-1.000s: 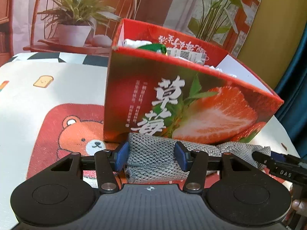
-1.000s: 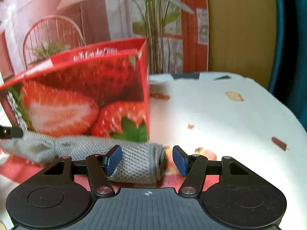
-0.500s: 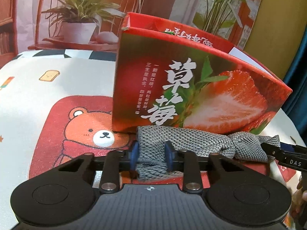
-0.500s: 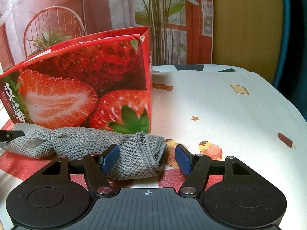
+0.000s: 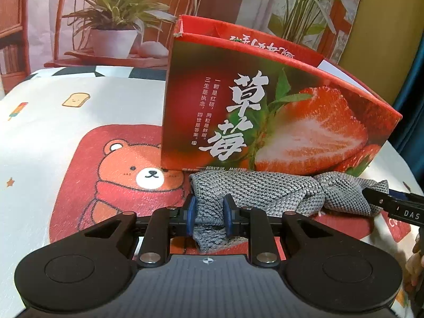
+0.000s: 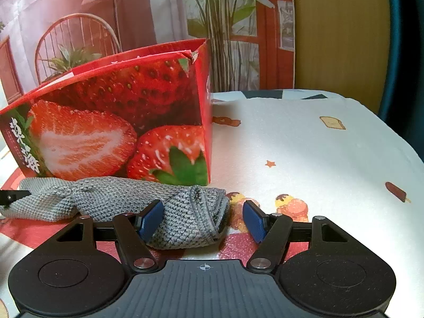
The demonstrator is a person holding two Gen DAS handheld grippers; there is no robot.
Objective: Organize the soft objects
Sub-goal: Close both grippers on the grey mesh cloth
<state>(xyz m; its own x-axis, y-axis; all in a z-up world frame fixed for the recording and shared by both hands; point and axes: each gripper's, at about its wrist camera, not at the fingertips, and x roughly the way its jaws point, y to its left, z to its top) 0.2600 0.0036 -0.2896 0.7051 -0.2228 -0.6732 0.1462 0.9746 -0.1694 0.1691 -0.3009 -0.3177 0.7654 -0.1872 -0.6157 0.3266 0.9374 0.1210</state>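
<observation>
From the left wrist, the strawberry-printed box (image 5: 265, 111) stands open-topped on the worktop (image 5: 53, 137), which wears a cloth with a bear picture; only the box's inner far wall with printed characters and a white strip at its right show, so its contents cannot be made out. The grey knitted cloth (image 5: 265, 190) lies on the worktop along the foot of the box. The left claw (image 5: 209, 217) has just been closing and its blue pads now pinch the cloth's left end. At the right edge the tip of the right claw (image 5: 381, 201) meets the cloth's far end, its jaws cut off there, and part of a hand (image 5: 416, 262) shows blurred below. From the right wrist, the same box (image 6: 119, 122) shows its strawberry side and a torn top corner, its inside hidden. The right claw (image 6: 204, 220) has its pads apart, straddling the cloth's (image 6: 185, 212) bunched right end: the left pad lies against the knit, the right pad is clear of it.
</observation>
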